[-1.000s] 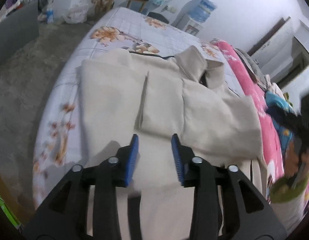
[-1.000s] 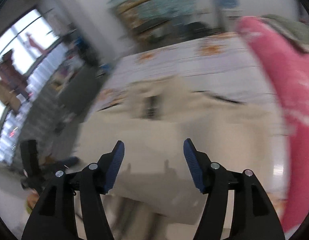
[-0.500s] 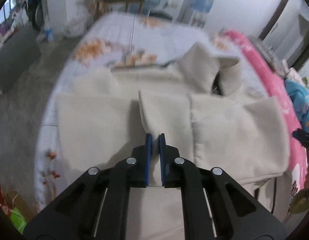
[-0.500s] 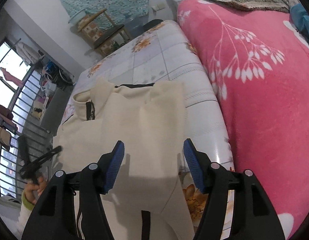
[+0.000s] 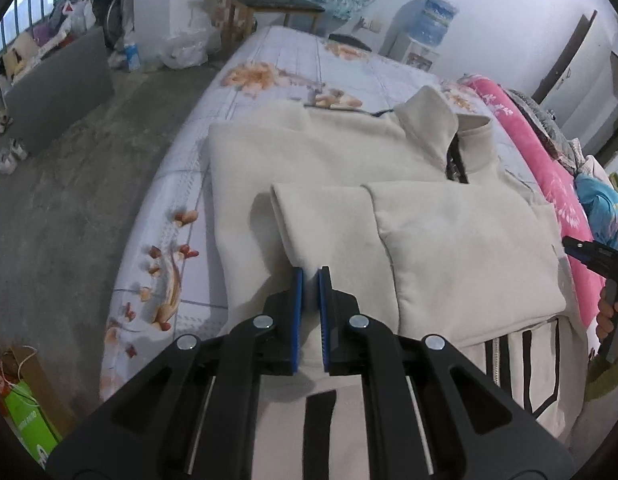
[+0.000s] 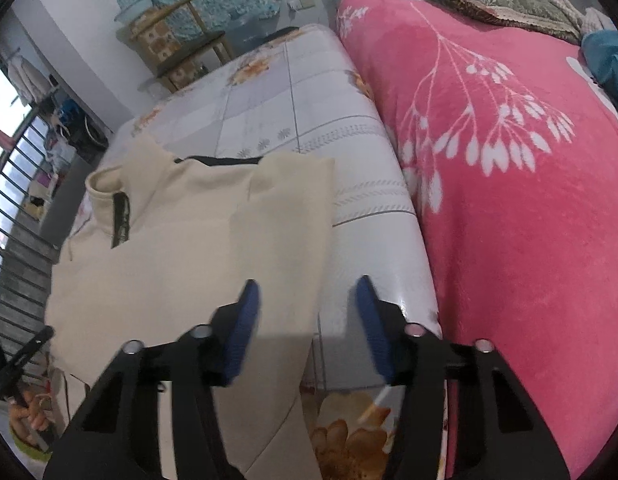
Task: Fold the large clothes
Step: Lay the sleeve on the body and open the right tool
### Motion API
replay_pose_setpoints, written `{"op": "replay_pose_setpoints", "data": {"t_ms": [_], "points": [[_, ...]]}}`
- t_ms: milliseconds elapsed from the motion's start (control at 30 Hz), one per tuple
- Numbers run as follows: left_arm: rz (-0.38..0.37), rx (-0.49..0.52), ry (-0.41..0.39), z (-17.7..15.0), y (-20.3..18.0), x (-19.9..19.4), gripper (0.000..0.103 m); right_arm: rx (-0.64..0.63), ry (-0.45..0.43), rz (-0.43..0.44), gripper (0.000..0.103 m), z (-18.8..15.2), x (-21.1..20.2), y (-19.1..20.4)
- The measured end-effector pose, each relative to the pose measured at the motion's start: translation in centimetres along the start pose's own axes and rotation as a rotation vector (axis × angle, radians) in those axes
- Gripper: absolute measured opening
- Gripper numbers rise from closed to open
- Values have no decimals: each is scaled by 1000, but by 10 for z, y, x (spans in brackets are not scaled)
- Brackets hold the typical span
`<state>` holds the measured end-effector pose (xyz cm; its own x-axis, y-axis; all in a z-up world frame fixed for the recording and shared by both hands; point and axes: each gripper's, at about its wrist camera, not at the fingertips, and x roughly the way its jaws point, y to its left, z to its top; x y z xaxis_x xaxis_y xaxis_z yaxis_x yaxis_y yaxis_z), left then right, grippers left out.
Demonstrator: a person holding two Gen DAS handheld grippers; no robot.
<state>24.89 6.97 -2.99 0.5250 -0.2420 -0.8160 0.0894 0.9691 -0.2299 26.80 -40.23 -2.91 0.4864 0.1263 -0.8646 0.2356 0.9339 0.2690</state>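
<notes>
Bed (image 5: 293,68) with cream jacket (image 5: 317,160) laid along its near edge, both sleeves already folded inward; lengthwise folding is judged outstanding. Left tool (image 5: 310,280) is clamped on the folded sleeve; right tool (image 6: 305,300) is closing astride the jacket's edge, not yet pinching.

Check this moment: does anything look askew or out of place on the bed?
A cigarette lies on the floral sheet beside the cream jacket, odd near laundry. The jacket's collar stands up, unflattened. Nothing looks spilled or torn.

Pink blanket (image 6: 509,208), water dispenser (image 5: 423,36)
</notes>
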Motion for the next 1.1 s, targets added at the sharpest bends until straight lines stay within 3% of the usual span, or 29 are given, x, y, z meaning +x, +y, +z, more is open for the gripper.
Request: {"op": "replay_pose_setpoints", "data": {"t_ms": [67,133,267,433,500,600,700,767,900,1033,1100], "points": [[16,27,-16,0,-4,-4,7,-19,1,0,31,2,4,2],[41,42,10,1,-5,6,7,-45,-3,-29,28,3,8,5],[59,51,38,0,-1,20,12,-74,-29,-83,28,3,6,7],[42,69,-41,2,-3,-2,15,-187,-102,-139,28,-13,-26,19],[28,108,-96,3,-12,-14,17,-232,-124,-115,28,-26,-44,29],[36,190,-108,5,-33,-13,24,-311,-137,-74,28,-43,-59,48],[67,216,-79,14,-44,3,24,-402,-120,-89,29,-49,-58,71],[56,213,-56,19,-45,14,27,-435,-124,-101,42,-49,-55,81],[134,226,3,23,-42,44,27,-462,-73,-79,43,-52,-37,90],[137,237,-3,25,-39,48,27,-478,10,-206,43,-57,-1,85],[131,242,-3,28,-40,44,27,-431,38,-205,43,-53,2,79]]}}
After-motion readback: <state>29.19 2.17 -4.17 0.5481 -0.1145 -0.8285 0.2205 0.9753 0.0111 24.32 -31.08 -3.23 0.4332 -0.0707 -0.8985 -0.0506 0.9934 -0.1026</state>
